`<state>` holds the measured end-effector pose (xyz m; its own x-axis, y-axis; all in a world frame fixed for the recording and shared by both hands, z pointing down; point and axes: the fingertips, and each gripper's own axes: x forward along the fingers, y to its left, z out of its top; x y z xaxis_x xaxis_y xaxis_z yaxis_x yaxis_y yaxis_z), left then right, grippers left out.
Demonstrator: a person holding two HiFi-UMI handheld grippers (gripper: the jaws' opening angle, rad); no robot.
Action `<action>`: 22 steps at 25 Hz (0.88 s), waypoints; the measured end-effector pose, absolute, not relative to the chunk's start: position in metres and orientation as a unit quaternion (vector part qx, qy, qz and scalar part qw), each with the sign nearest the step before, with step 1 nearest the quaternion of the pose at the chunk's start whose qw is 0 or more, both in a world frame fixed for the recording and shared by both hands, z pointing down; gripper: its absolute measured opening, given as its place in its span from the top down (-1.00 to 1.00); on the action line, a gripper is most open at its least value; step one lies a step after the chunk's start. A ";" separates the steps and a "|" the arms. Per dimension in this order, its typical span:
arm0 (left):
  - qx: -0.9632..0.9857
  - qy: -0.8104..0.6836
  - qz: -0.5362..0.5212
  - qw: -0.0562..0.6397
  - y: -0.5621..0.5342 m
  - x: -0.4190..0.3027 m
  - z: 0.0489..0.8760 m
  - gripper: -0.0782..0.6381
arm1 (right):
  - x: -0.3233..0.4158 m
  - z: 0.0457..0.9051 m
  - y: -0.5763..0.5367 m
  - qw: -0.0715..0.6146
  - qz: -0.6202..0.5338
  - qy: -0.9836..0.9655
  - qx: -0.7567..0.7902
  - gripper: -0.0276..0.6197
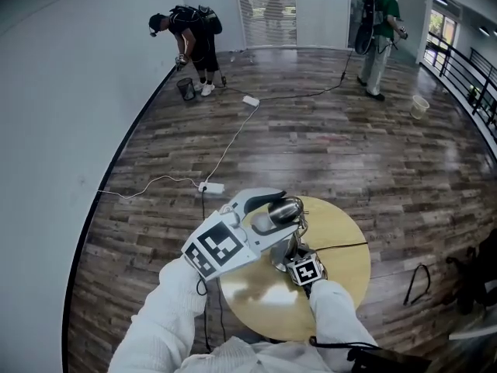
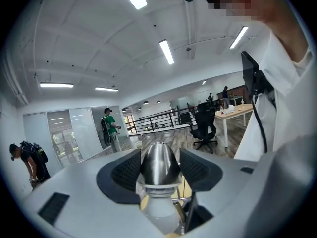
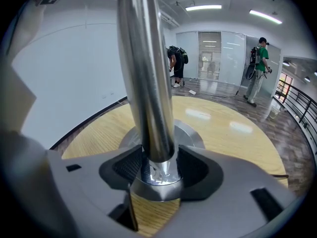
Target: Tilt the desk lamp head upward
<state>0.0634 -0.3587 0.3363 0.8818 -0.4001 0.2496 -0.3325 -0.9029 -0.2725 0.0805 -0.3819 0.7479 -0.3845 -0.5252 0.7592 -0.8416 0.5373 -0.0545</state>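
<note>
Both jaws of left gripper (image 2: 159,168) pinch lamp head (image 1: 286,207); bin (image 1: 186,89) contents unseen.

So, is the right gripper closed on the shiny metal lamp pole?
Yes, the right gripper clamps the pole from both sides, just above its base.

The desk lamp (image 1: 284,209) is polished chrome. Its bullet-shaped lamp head (image 2: 158,163) widens to a rim around a white bulb (image 2: 158,211). A straight round pole (image 3: 147,73) rises from a flat round base (image 3: 196,132) standing on the round wooden surface (image 3: 233,133).
</note>
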 end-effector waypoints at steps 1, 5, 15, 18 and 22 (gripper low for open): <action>-0.964 0.192 -0.148 0.110 -0.358 0.063 0.336 0.09 | 0.081 0.749 -0.381 0.355 0.223 -0.802 0.426 0.17; -0.966 0.202 -0.117 0.107 -0.356 0.066 0.333 0.08 | 0.088 0.747 -0.381 0.356 0.219 -0.801 0.428 0.17; -0.960 0.267 0.031 0.074 -0.338 0.006 0.304 0.08 | 0.092 0.715 -0.358 0.226 0.241 -0.815 0.477 0.17; -0.941 0.308 0.134 0.045 -0.323 -0.045 0.293 0.09 | 0.103 0.684 -0.332 0.163 0.187 -0.819 0.518 0.17; -0.899 0.405 0.167 0.000 -0.308 -0.097 0.331 0.42 | 0.116 0.650 -0.302 0.109 0.157 -0.810 0.555 0.20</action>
